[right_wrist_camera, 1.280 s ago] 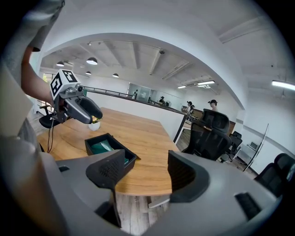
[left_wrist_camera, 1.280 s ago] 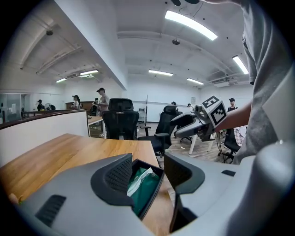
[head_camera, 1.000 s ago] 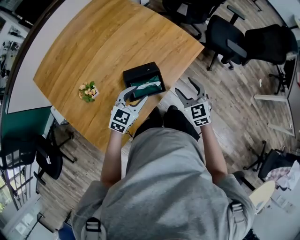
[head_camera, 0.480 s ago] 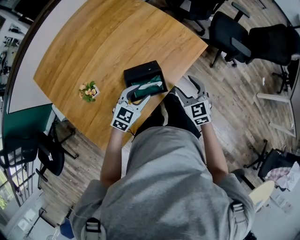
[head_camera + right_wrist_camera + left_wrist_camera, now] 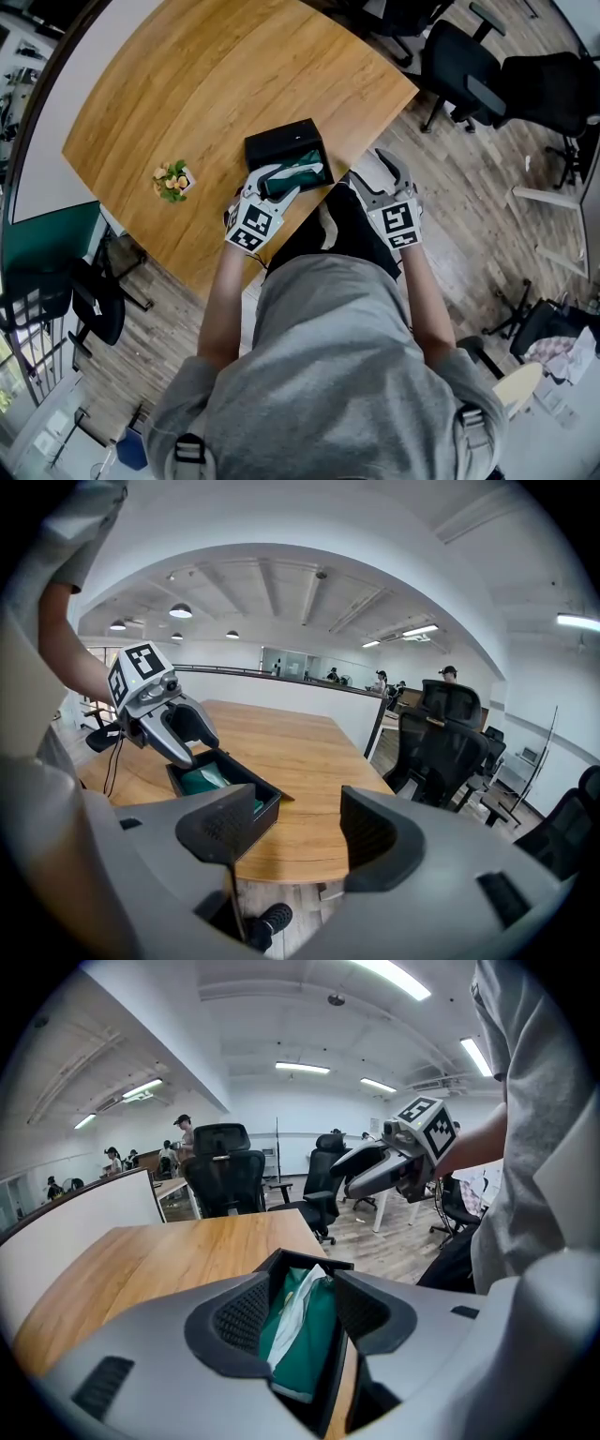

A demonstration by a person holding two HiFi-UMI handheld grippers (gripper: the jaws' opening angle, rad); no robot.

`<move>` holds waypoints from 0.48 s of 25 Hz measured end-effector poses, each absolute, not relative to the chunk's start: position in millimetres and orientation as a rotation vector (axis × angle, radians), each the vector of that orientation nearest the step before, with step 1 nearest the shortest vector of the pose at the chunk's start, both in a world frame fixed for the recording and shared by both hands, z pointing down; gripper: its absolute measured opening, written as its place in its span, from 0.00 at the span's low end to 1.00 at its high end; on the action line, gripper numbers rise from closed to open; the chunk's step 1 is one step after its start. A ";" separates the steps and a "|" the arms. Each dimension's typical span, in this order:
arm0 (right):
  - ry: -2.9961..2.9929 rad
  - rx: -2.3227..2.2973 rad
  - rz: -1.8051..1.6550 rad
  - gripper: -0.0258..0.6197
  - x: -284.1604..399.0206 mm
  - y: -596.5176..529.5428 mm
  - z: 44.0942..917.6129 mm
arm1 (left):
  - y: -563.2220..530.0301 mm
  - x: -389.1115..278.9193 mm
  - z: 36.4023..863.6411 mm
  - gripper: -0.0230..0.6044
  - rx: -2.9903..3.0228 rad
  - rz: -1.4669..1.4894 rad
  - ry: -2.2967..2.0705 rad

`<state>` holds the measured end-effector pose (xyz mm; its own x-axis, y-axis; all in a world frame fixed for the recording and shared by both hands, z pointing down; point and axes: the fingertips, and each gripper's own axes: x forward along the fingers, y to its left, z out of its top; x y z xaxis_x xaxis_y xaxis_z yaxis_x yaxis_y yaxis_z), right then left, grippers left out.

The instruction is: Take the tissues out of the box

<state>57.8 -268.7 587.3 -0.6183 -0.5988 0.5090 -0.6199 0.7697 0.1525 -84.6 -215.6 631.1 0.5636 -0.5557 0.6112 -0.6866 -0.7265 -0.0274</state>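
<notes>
Both grippers open at the near edge of the wooden table (image 5: 187, 103).
The black box (image 5: 281, 141) sits by that edge. The left gripper (image 5: 279, 183) hangs over it, jaws spread either side of the white tissues (image 5: 292, 1316) on their green pack inside. The right gripper (image 5: 377, 173), jaws apart and empty, is just off the table's edge. A small flower pot (image 5: 171, 180) stands to the left.

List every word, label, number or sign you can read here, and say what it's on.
No readable words, brands or numbers in any view.
Marker cubes on the left claw and right claw: black-and-white square patterns only, no letters.
Green tissue pack in the black box: any print is too blurred to read.
</notes>
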 end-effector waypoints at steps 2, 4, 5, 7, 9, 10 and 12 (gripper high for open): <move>-2.416 0.901 0.060 0.50 57.0 -269.5 590.4 | -218.5 -85.5 635.9 0.40 2.573 0.907 -1.040; -2.412 0.890 0.068 0.49 57.6 -269.1 593.8 | -220.8 -85.3 641.2 0.40 2.558 0.905 -1.033; -2.409 0.886 0.072 0.50 58.4 -268.9 595.6 | -221.6 -84.8 644.1 0.40 2.550 0.901 -1.025; -2.405 0.882 0.082 0.49 59.8 -269.0 598.9 | -222.6 -83.6 649.9 0.40 2.540 0.907 -1.004; -2.403 0.881 0.092 0.49 61.4 -268.9 601.4 | -224.0 -82.3 654.6 0.40 2.537 0.927 -0.987; -2.400 0.881 0.097 0.49 62.6 -268.3 602.6 | -224.8 -81.5 656.6 0.40 2.535 0.933 -0.980; -2.394 0.883 0.108 0.49 65.2 -267.3 605.5 | -226.5 -80.6 660.6 0.40 2.531 0.941 -0.966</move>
<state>65.2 -267.3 605.5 -0.6132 -0.5701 0.5468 -0.6171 0.7779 0.1190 -80.6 -226.5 660.6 0.5660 -0.4944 0.6597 -0.6722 -0.7401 0.0221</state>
